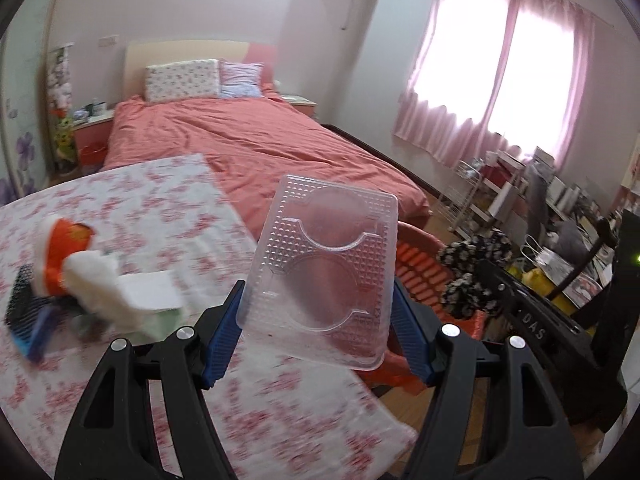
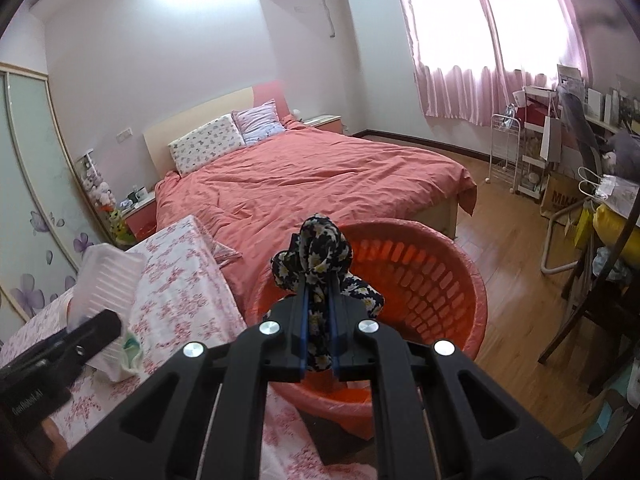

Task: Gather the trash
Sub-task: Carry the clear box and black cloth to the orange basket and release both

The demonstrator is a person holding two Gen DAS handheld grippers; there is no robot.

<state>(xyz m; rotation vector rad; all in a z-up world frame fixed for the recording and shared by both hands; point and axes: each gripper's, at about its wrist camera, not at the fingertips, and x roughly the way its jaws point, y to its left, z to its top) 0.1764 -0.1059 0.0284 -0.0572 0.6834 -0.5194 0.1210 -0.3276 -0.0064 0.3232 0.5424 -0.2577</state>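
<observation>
My left gripper [image 1: 318,300] is shut on a clear plastic tray [image 1: 324,272]; its blue pads press on the tray's two long sides and hold it tilted above the table's edge. My right gripper [image 2: 320,292] is shut on a black floral cloth [image 2: 322,252], which hangs over the orange laundry basket [image 2: 424,280]. The basket [image 1: 420,268] and the cloth [image 1: 472,268] also show at the right of the left wrist view. In the right wrist view the tray [image 2: 104,280] appears at the left. Blurred trash lies on the table: white tissue [image 1: 100,284] and an orange-and-white wrapper [image 1: 60,256].
A table with a pink floral cloth [image 1: 140,200] holds a black mesh item [image 1: 24,300]. A bed with a red cover [image 2: 312,176] stands behind. A dark chair [image 2: 592,300] and a cluttered desk [image 1: 560,248] are at the right, on a wooden floor [image 2: 512,248].
</observation>
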